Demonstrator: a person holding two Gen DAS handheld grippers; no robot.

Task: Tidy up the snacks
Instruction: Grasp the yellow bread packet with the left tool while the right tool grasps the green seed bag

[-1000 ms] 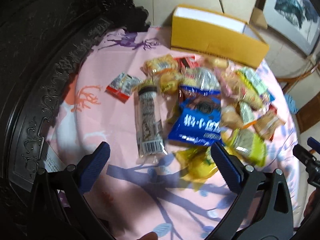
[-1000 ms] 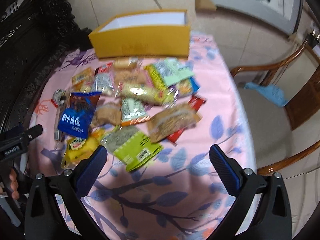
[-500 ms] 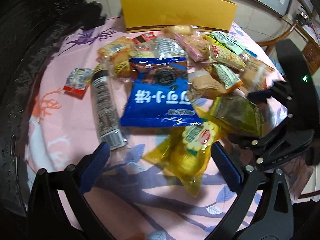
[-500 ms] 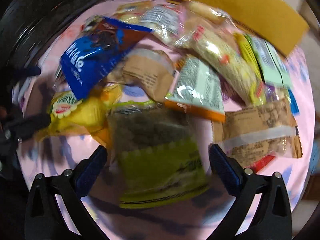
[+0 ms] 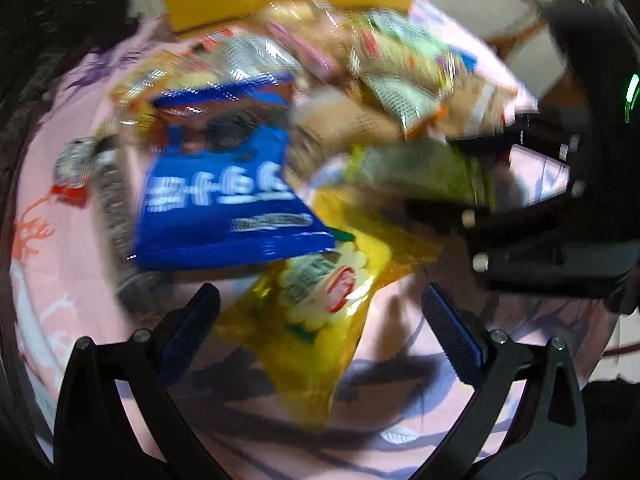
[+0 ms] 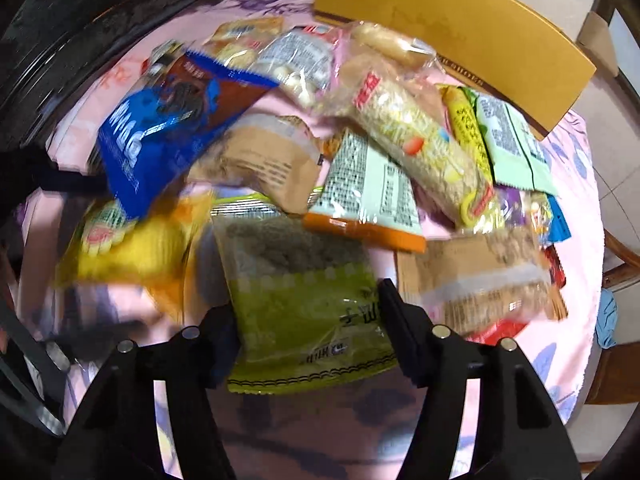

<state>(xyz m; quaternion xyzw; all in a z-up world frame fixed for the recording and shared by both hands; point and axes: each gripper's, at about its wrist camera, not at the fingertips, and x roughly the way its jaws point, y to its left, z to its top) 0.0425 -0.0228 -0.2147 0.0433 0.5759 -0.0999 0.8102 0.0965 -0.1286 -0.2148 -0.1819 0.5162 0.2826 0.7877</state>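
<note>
A heap of snack packets lies on a pink cloth point(image 6: 560, 344). My right gripper point(image 6: 304, 300) points down at a green packet point(image 6: 296, 292). Its jaws are closing, and both pads touch the packet's side edges. My left gripper point(image 5: 318, 300) is open and straddles a yellow packet point(image 5: 320, 312) without touching it. This view is blurred. A blue packet point(image 5: 224, 200) lies just beyond the yellow one and overlaps its top. The green packet point(image 5: 420, 168) also shows to the right there, against the black frame of the right-hand tool point(image 5: 540, 248).
A yellow cardboard box point(image 6: 460, 40) stands open at the far edge of the cloth. Dark carved furniture point(image 6: 60, 20) borders the left side. A wooden chair point(image 6: 616, 272) stands off the right edge. Several more packets point(image 6: 420, 144) crowd the middle.
Both grippers have dropped closer to the packets. The right jaws, wide apart before, have narrowed onto the green packet. The left gripper has come down over the yellow packet and stays wide.
</note>
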